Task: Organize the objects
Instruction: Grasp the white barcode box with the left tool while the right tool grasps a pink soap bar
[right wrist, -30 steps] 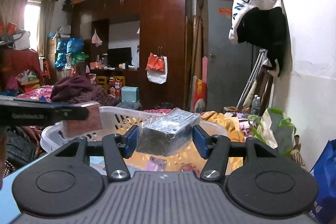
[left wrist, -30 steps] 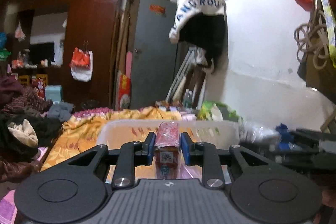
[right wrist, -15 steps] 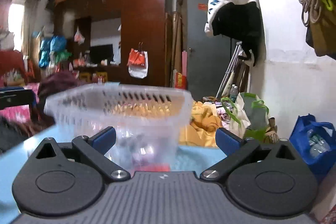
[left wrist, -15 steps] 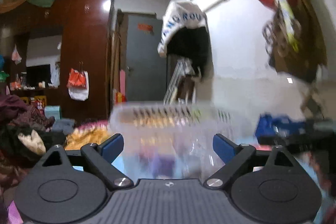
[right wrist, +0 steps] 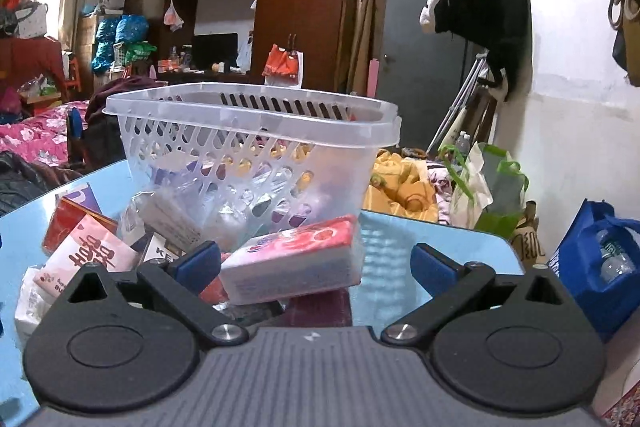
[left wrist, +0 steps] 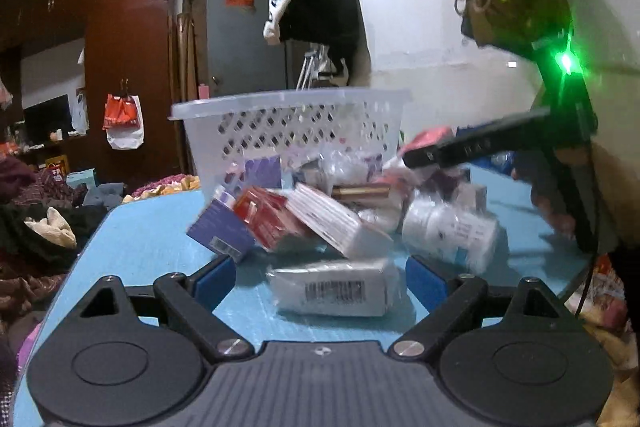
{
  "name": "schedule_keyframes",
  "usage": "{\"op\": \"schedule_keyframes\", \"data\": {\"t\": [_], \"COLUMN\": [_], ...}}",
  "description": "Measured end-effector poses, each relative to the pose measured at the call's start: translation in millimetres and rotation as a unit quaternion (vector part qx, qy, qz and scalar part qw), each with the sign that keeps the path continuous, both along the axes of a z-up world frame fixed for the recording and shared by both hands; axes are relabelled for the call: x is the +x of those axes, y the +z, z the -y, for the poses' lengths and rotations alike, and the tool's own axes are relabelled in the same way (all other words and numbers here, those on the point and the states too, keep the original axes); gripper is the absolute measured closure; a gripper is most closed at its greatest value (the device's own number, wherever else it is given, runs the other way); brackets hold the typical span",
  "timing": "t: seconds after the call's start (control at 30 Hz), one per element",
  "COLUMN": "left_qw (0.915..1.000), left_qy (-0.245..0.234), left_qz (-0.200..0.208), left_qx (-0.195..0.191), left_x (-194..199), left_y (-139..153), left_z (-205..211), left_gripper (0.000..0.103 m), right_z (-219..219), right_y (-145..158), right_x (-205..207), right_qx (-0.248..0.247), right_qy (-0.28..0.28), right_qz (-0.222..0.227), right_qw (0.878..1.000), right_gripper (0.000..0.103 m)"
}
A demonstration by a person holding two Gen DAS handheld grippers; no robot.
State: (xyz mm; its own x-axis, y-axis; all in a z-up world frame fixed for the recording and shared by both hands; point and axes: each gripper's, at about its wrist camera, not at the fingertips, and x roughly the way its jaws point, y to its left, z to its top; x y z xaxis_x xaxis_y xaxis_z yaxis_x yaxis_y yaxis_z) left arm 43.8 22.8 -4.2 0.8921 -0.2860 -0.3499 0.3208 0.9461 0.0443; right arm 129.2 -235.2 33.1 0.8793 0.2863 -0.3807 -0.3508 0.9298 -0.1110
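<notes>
With both my left claw (left wrist: 320,277) and right claw (right wrist: 316,265) spread wide and empty before the basket (right wrist: 256,131), I judged the next pick due: the white box (left wrist: 334,293) nearest it.

The table (left wrist: 140,239) is pale blue, and the basket (right wrist: 256,131) on it is clear, frosty plastic pierced with rows of slots. Before it lie a purple box (left wrist: 224,231), a red box (left wrist: 268,219), a white packet (left wrist: 336,291) with a black barcode, and a pink-and-white pack (right wrist: 292,259) printed with red. Both tongs (left wrist: 320,281) (right wrist: 316,267) are black with blue pads.
</notes>
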Motion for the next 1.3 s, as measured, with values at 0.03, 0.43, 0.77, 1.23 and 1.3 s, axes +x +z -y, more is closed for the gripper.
{"op": "schedule_keyframes", "data": {"t": [0.03,0.43,0.77,1.23,1.3], "left_qw": [1.0,0.9994,0.9997,0.9988,0.9981], "left_qy": [-0.002,0.012,0.005,0.017,0.026], "left_qz": [-0.008,-0.03,-0.009,0.042,0.048], "left_qx": [0.001,0.013,0.023,-0.016,-0.028], "left_x": [3,16,14,-9,-8], "left_y": [-2,-23,-23,-3,1], "left_z": [3,9,10,-13,-21], "left_gripper": [0.009,0.009,0.018,0.022,0.022], "right_z": [2,-7,-1,31,33], "right_y": [1,-5,-9,-3,-1], "right_x": [7,2,31,14,10], "right_qx": [0.0,-0.019,-0.011,0.077,0.085], "right_qy": [-0.001,0.0,-0.01,-0.011,-0.014], "right_qz": [-0.002,0.009,-0.029,0.006,0.02], "right_qw": [1.0,1.0,0.999,0.997,0.996], "right_gripper": [0.0,0.0,0.011,0.027,0.027]}}
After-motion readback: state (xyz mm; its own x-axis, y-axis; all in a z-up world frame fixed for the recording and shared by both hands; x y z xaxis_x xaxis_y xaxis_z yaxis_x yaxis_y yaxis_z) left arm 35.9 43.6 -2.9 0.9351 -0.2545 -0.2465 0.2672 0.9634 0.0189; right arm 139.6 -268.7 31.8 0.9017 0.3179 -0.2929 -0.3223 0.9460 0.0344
